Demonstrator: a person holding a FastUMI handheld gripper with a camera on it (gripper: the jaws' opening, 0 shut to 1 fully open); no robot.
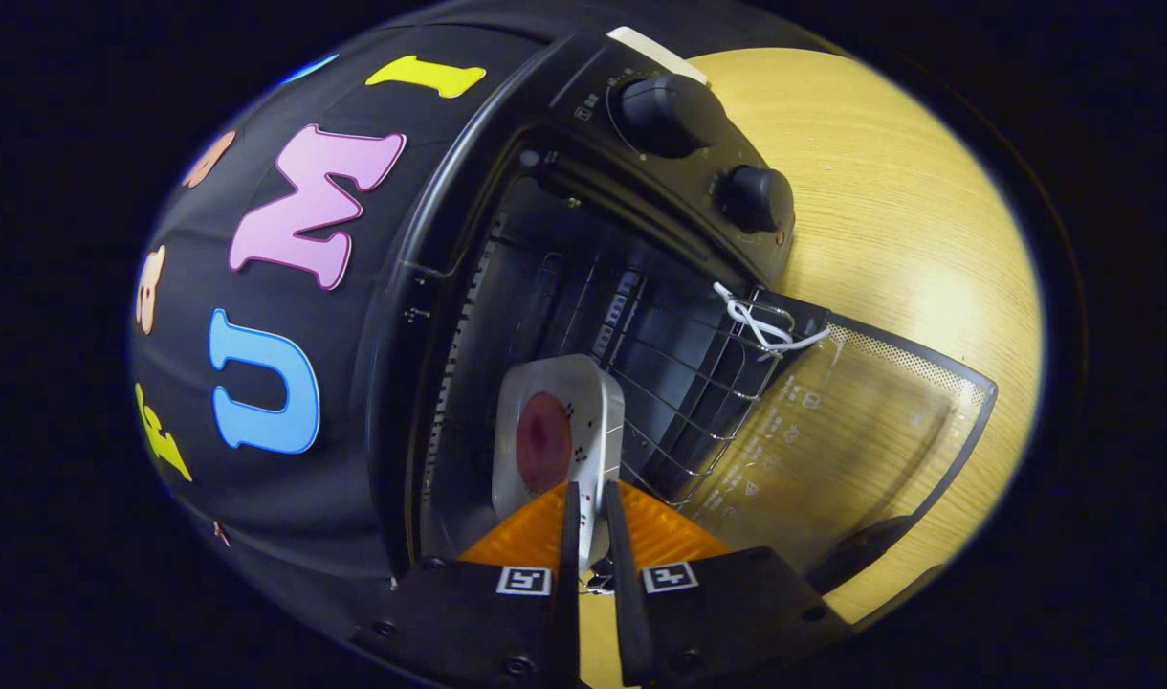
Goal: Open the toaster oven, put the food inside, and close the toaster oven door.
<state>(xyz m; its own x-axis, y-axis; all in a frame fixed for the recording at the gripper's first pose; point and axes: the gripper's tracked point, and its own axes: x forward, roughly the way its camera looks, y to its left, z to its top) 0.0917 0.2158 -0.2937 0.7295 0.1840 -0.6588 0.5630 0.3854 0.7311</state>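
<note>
surface: wooden table (pixel 909 191) | on it: toaster oven (pixel 545 239), door open

Gripper (pixel 591 524) clamping plate (pixel 583 402) before open oven (pixel 583 287)

the gripper (pixel 591 536) shows as two broad, flat, dark body plates side by side, each angled at its outer corner. small round screws sit along the plates' edges and corners. each plate carries one square white tag printed with a black block pattern, set near the inner edge. two thin fingers (pixel 569 536) run forward from between the plates, narrow and blade-like, standing close together with a slim gap between them.
</note>
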